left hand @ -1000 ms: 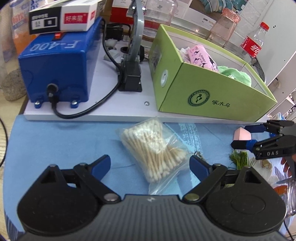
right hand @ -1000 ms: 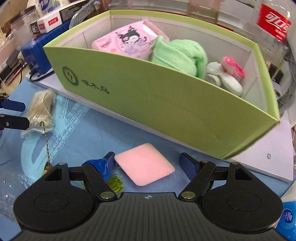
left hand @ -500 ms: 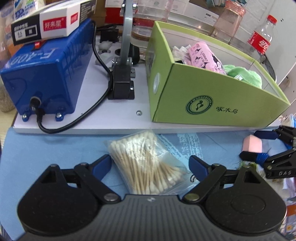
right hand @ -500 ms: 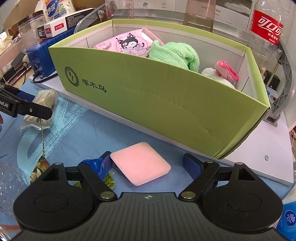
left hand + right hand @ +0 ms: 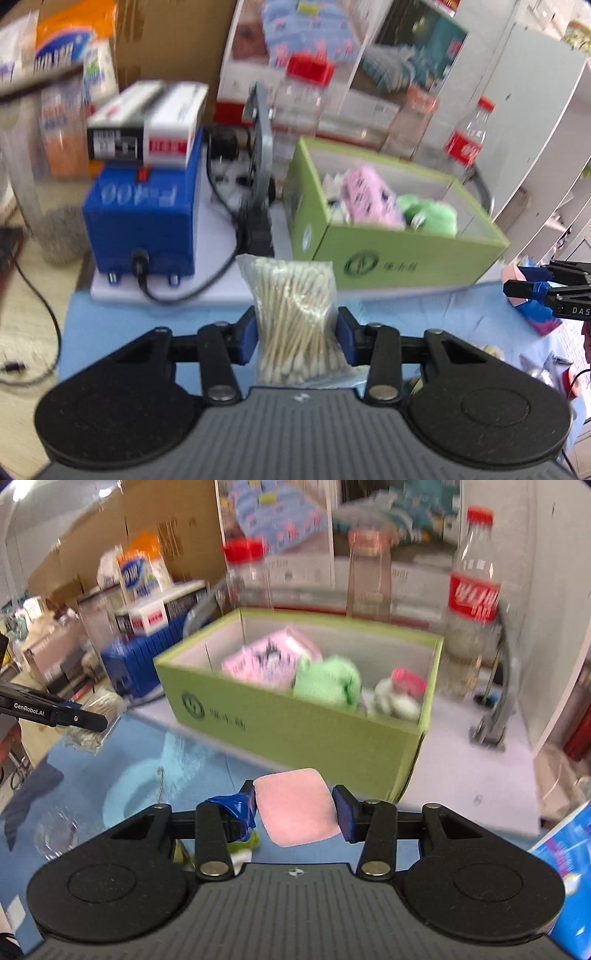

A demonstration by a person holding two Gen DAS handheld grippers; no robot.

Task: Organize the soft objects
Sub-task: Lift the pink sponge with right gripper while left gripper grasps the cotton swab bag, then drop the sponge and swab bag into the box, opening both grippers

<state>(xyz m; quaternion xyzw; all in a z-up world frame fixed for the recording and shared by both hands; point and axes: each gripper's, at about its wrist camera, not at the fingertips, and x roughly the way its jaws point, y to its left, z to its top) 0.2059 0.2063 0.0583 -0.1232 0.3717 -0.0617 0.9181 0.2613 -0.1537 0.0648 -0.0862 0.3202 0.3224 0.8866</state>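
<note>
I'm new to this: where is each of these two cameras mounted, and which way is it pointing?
Left wrist: sits on the left gripper, looking forward along its jaws, shut on the cotton swab bag, toward the green box.
Right wrist: sits on the right gripper, jaws shut on the pink sponge, facing that box.
Shared: the box, the blue cloth, and each view shows the other gripper at its edge.

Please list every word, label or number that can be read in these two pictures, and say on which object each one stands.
"GenRobot.AI": on the black finger of the left gripper, seen from the right wrist.
"DAS": cut off at the edge, on the black right gripper.
"F-400": faint, on the blue machine box.
Too blurred to read: the print on the green cardboard box, the red label of the clear plastic bottle, the white and red carton.
</note>
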